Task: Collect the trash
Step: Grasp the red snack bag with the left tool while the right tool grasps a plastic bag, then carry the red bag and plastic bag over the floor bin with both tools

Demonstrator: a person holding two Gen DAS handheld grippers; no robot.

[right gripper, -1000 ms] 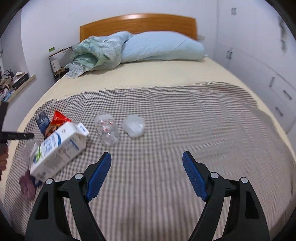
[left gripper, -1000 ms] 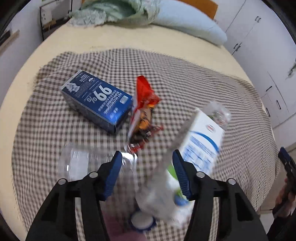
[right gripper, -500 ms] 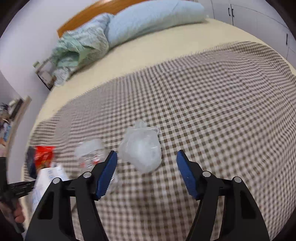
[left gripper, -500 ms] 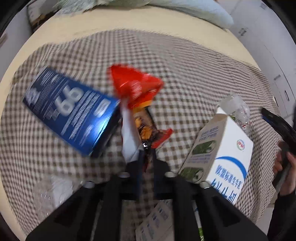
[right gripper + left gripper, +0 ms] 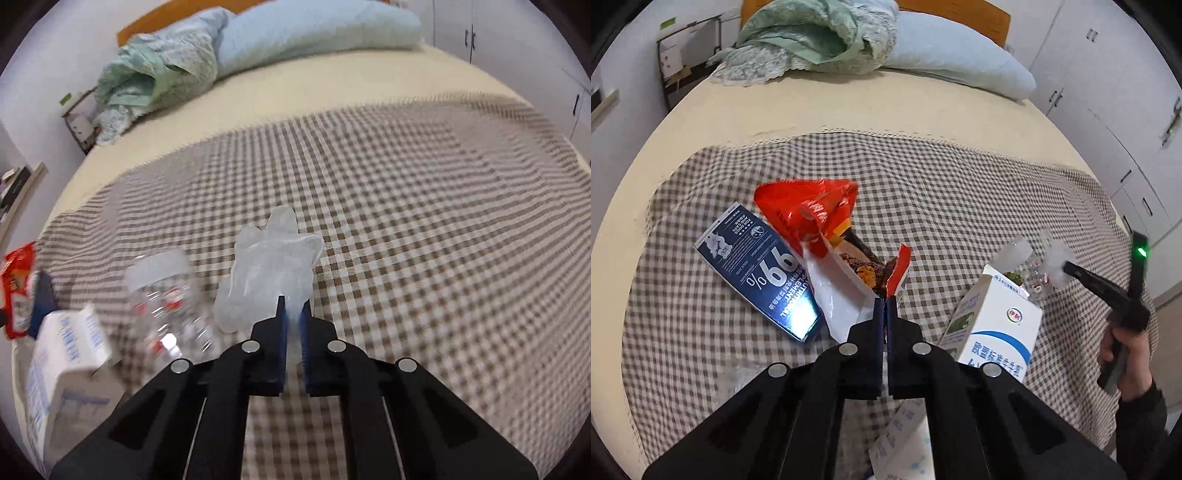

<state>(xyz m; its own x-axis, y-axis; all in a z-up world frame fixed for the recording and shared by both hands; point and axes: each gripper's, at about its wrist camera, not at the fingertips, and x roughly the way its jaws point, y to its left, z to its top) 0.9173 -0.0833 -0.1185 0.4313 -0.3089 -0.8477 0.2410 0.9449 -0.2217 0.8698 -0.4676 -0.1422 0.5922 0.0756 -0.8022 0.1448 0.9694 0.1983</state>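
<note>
Left gripper: fingers clenched on the lower edge of the red snack wrapper, which stands up and away from the tips; its torn white inside faces left of them.
Left view only: a dark blue box printed "99%" lies on the checked blanket just left of the fingers, partly under the wrapper; a white milk carton stands just right of them; a printed paper scrap lies below the fingers.
Left view, further right: the right gripper shows from the side, a hand on its handle, a pale crumpled piece at its tip.
Right gripper: fingers have just been closing and now pinch the near end of a translucent white plastic bag, a narrow gap left between the blue pads.
Right view only: the bag spreads ahead of the tips; a clear plastic bottle lies just left of it.
Right view, far left: carton, blue box and red wrapper, blurred.
Beyond both: bare cream bed, green bedding, pale blue pillow, wooden headboard.
</note>
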